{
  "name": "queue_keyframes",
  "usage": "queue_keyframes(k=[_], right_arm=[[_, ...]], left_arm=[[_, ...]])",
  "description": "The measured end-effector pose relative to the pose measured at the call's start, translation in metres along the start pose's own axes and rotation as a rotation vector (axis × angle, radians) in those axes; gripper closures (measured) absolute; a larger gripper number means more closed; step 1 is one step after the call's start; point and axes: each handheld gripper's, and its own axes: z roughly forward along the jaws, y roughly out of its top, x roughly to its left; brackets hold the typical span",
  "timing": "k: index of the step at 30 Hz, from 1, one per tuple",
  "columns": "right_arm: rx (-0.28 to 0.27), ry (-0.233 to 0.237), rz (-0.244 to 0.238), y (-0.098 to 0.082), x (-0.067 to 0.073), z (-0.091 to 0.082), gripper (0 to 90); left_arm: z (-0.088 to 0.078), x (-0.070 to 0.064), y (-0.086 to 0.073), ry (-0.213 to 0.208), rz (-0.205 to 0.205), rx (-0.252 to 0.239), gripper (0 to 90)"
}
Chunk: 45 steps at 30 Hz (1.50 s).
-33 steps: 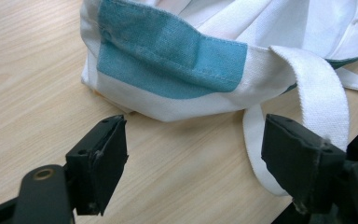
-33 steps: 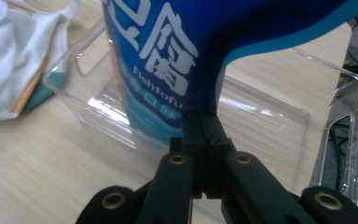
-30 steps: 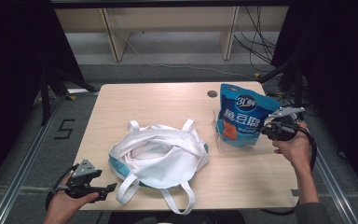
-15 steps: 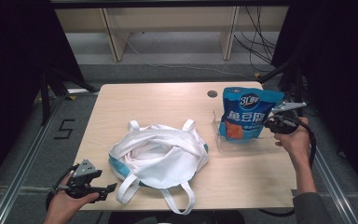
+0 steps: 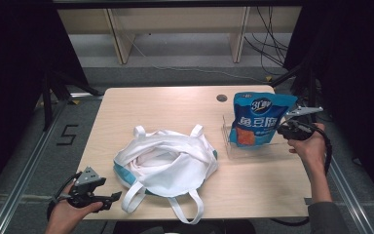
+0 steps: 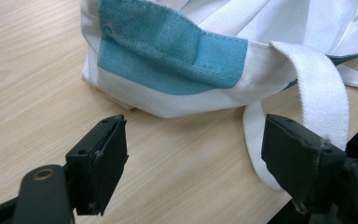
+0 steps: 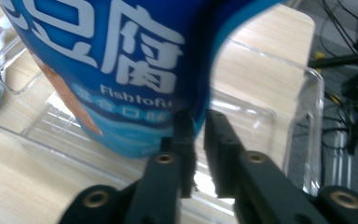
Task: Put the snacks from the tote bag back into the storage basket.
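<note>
A blue snack pouch (image 5: 258, 119) with white lettering stands upright in a clear plastic tray (image 5: 233, 146) at the table's right. My right gripper (image 5: 285, 129) is at the pouch's right edge. In the right gripper view the pouch (image 7: 121, 70) has its thin side edge between the jaws of that gripper (image 7: 198, 119). The jaws have just been opening, and a narrow gap shows between them. A white tote bag (image 5: 168, 161) with a teal band lies at centre. My left gripper (image 5: 114, 197) hovers open at the bag's front left corner (image 6: 177, 51), its jaws wide apart (image 6: 193, 140) over bare wood.
A white strap (image 6: 321, 93) of the tote lies near the left gripper's right jaw. The tray's clear walls (image 7: 303, 116) surround the pouch. A round cable hole (image 5: 221, 98) sits at the table's back. Black cables trail off the table's right side.
The pouch and my right gripper shifted a little to the right, and the pouch now stands straighter in the tray. The left gripper has stayed where it was.
</note>
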Motion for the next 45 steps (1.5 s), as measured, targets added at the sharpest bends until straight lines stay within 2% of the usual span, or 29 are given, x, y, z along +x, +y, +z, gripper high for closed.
queue_keyframes(k=[1, 3, 4, 5, 6, 9, 10, 11, 12, 13, 14, 16, 18, 21, 22, 23, 24, 27, 28, 29, 30, 31, 32, 34, 36, 37, 38, 40, 45], right_arm=[[0.001, 0.002, 0.023, -0.001, 0.002, -0.003, 76.4], [-0.014, -0.001, 0.007, -0.004, 0.004, -0.011, 71.7], [-0.021, -0.008, -0.017, -0.006, 0.005, -0.013, 69.0], [-0.015, -0.006, -0.009, -0.007, 0.007, -0.015, 65.8], [-0.023, -0.004, -0.011, -0.008, 0.01, -0.018, 61.9], [-0.029, 0.022, 0.022, -0.008, 0.02, -0.026, 55.7], [-0.039, 0.033, -0.008, -0.009, 0.021, -0.028, 53.4], [-0.055, 0.048, 0.008, -0.01, 0.026, -0.029, 51.7], [-0.04, 0.061, 0.028, -0.008, 0.03, -0.033, 50.4], [-0.068, 0.056, -0.013, -0.008, 0.03, -0.032, 49.4], [-0.044, 0.075, 0.036, -0.007, 0.036, -0.035, 48.8], [-0.072, 0.087, 0.045, -0.007, 0.044, -0.034, 47.1], [-0.056, 0.098, 0.035, -0.006, 0.05, -0.036, 45.2], [-0.09, 0.115, -0.022, -0.004, 0.057, -0.034, 43.7], [-0.071, 0.121, 0.003, -0.004, 0.061, -0.036, 43.4], [-0.078, 0.13, -0.008, -0.004, 0.064, -0.036, 43.2], [-0.079, 0.144, 0.013, -0.003, 0.069, -0.037, 43.0], [-0.09, 0.16, -0.008, -0.002, 0.078, -0.037, 42.0], [-0.102, 0.16, -0.036, -0.002, 0.08, -0.037, 41.6], [-0.094, 0.168, -0.028, -0.002, 0.084, -0.037, 41.4], [-0.111, 0.181, -0.052, -0.001, 0.086, -0.035, 41.0], [-0.097, 0.19, -0.032, -0.002, 0.09, -0.036, 40.7], [-0.104, 0.196, -0.056, -0.001, 0.092, -0.034, 40.2], [-0.092, 0.21, -0.038, -0.001, 0.098, -0.035, 39.8], [-0.087, 0.214, -0.064, -0.002, 0.101, -0.034, 39.7], [-0.096, 0.214, -0.059, -0.002, 0.103, -0.033, 39.5], [-0.061, 0.226, -0.014, -0.003, 0.108, -0.035, 39.3], [-0.072, 0.221, -0.044, -0.005, 0.11, -0.033, 38.9], [-0.056, 0.238, -0.046, -0.008, 0.116, -0.03, 38.4]], left_arm=[[0.0, -0.001, 0.0, 0.0, -0.015, -0.008, 22.0], [0.001, -0.001, 0.0, 0.0, -0.005, -0.007, 22.1], [0.001, 0.0, 0.0, -0.001, 0.002, -0.002, 22.0], [0.001, -0.002, 0.0, -0.005, -0.017, 0.005, 22.0], [0.0, -0.002, 0.0, -0.004, -0.017, 0.004, 22.1], [-0.001, -0.002, 0.0, -0.001, -0.007, -0.007, 22.1], [0.0, -0.002, 0.0, -0.007, -0.025, -0.002, 22.1], [0.0, -0.002, 0.0, -0.005, -0.023, -0.003, 22.0], [0.0, -0.002, 0.0, -0.006, -0.023, -0.002, 22.0], [0.0, -0.002, 0.0, -0.007, -0.014, -0.005, 22.0], [0.0, -0.002, 0.0, -0.007, -0.016, -0.005, 22.1], [0.0, -0.002, 0.0, -0.006, -0.016, -0.004, 22.1], [-0.001, -0.002, 0.0, -0.002, -0.017, -0.004, 22.1], [-0.001, -0.002, 0.0, -0.003, -0.018, 0.002, 22.0], [-0.001, -0.002, 0.0, 0.0, -0.01, 0.002, 22.1], [-0.001, -0.002, 0.0, 0.0, -0.011, 0.001, 22.0], [-0.001, -0.002, 0.0, -0.005, -0.017, 0.0, 22.1], [0.0, -0.002, 0.0, -0.006, -0.019, -0.003, 22.1], [0.0, -0.002, 0.0, -0.006, -0.025, -0.002, 22.1], [-0.001, -0.002, 0.0, -0.004, -0.025, -0.004, 22.0], [0.0, -0.002, 0.0, -0.004, -0.025, -0.005, 22.1], [0.0, -0.002, 0.0, -0.005, -0.023, -0.002, 22.0], [0.0, -0.002, 0.0, -0.006, -0.016, -0.005, 22.1], [0.0, -0.003, 0.0, -0.005, -0.026, -0.004, 22.1], [0.0, -0.003, 0.0, -0.005, -0.026, -0.006, 22.0], [0.0, -0.002, 0.0, -0.006, -0.018, -0.004, 22.0], [0.0, -0.002, 0.0, -0.006, -0.017, -0.005, 22.1], [-0.001, -0.002, 0.0, -0.003, -0.019, 0.002, 22.1], [0.0, -0.002, 0.0, -0.005, -0.025, -0.003, 22.1]])
